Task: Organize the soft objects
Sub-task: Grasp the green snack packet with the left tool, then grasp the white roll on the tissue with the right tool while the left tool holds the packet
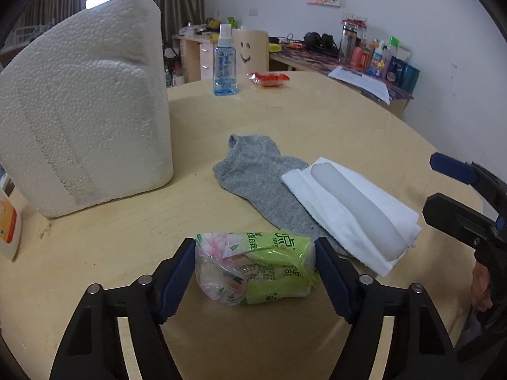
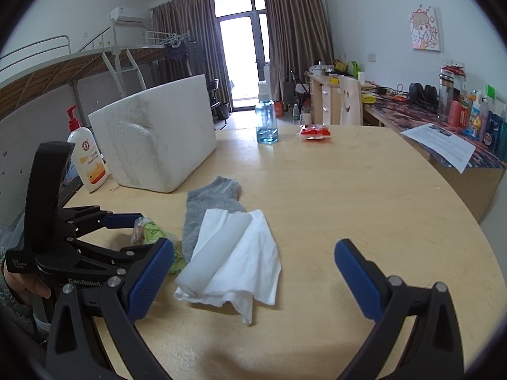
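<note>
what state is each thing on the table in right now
tissue pack: flat on the table, between the left gripper's jaws, partly used
right gripper: open, empty
sock: flat, partly under the towel
towel: folded, white tube on top
foam box: upright
spray bottle: upright, capped

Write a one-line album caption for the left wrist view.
Left gripper closes around a green tissue pack on the round table, beside a grey sock.

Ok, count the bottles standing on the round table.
2. A blue spray bottle stands at the far side near the red packet; a white pump bottle stands at the left edge beside the foam box, which may hide more.
</note>
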A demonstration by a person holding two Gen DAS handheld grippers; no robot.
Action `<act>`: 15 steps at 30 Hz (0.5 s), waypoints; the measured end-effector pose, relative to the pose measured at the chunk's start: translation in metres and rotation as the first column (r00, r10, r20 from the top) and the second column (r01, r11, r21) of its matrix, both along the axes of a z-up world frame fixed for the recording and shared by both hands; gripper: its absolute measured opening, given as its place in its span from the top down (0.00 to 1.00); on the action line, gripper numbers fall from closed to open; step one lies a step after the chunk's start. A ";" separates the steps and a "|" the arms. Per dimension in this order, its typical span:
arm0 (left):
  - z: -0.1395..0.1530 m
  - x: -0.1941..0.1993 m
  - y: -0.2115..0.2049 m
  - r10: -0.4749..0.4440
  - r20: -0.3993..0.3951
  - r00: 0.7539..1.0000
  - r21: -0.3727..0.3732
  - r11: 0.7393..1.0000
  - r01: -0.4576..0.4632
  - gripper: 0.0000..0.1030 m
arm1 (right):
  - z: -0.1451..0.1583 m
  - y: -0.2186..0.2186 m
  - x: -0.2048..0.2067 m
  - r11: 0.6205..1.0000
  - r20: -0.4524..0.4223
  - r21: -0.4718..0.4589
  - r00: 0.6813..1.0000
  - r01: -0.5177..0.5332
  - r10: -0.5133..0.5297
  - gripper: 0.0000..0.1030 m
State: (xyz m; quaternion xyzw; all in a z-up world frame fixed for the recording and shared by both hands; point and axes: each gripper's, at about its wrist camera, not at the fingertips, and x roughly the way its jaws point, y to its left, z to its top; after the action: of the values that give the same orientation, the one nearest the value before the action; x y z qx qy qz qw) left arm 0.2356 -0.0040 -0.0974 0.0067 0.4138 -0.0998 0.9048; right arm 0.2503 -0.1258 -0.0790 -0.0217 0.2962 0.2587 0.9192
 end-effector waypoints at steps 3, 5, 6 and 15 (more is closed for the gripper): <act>-0.001 0.001 0.002 -0.007 -0.006 1.000 -0.007 1.000 0.007 0.30 | 0.000 0.004 0.001 1.000 -0.004 -0.013 1.000 -0.016 0.016 0.01; -0.001 0.000 0.003 -0.010 -0.007 1.000 -0.014 1.000 0.010 0.31 | 0.000 0.006 0.001 1.000 -0.007 -0.021 1.000 -0.023 0.023 0.01; 0.000 0.000 0.004 -0.011 -0.006 1.000 -0.019 1.000 0.011 0.33 | 0.001 0.008 0.002 0.999 -0.007 -0.026 1.000 -0.026 0.026 0.01; 0.006 -0.006 0.022 -0.005 0.016 1.000 -0.106 0.994 0.007 0.39 | 0.004 0.024 0.006 0.996 -0.033 -0.037 0.997 -0.075 0.074 0.01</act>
State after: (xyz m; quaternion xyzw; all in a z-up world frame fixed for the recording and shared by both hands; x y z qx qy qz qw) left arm 0.2297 0.0180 -0.0918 -0.0392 0.4007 -0.1244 0.9069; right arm 0.2559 -0.1019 -0.0753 -0.0462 0.3148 0.2875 0.9034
